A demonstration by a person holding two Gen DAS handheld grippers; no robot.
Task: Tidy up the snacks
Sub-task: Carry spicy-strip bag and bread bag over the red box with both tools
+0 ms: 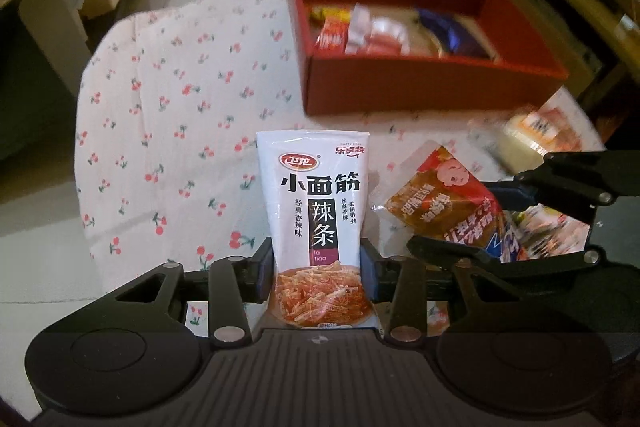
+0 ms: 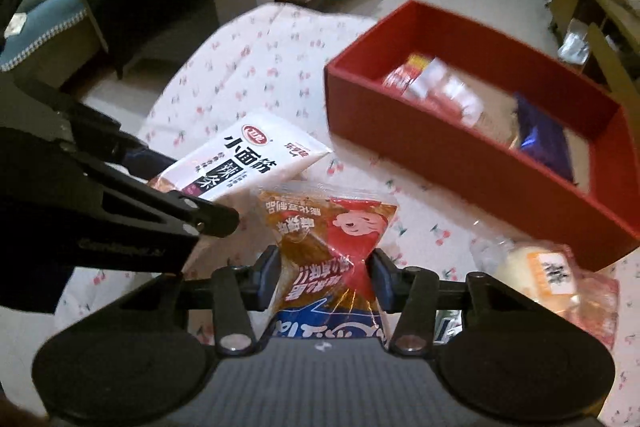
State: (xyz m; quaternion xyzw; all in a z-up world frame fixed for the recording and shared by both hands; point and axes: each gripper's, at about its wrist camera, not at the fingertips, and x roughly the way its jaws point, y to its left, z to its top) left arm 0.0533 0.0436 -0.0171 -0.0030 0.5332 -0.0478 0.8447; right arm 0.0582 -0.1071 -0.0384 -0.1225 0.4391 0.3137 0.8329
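My left gripper [image 1: 318, 275] is shut on the lower part of a white spicy-strip packet [image 1: 316, 195], which stands upright above the cherry-print tablecloth [image 1: 180, 107]. In the right wrist view that packet [image 2: 240, 163] shows at the left, between the left gripper's fingers [image 2: 180, 187]. My right gripper [image 2: 326, 279] is shut on an orange-red snack packet [image 2: 332, 227], pinched narrow between the pads. The same packet [image 1: 444, 203] appears at the right of the left wrist view, in the right gripper [image 1: 492, 223]. Beyond both stands a red box [image 1: 400, 91] holding several snacks.
A wrapped pale bun with an orange label [image 2: 536, 267] lies on the cloth near the box's front wall [image 2: 460, 163]. A dark blue packet [image 2: 544, 139] lies inside the box. The round table's edge curves away on the left. Benches with bags stand across the floor.
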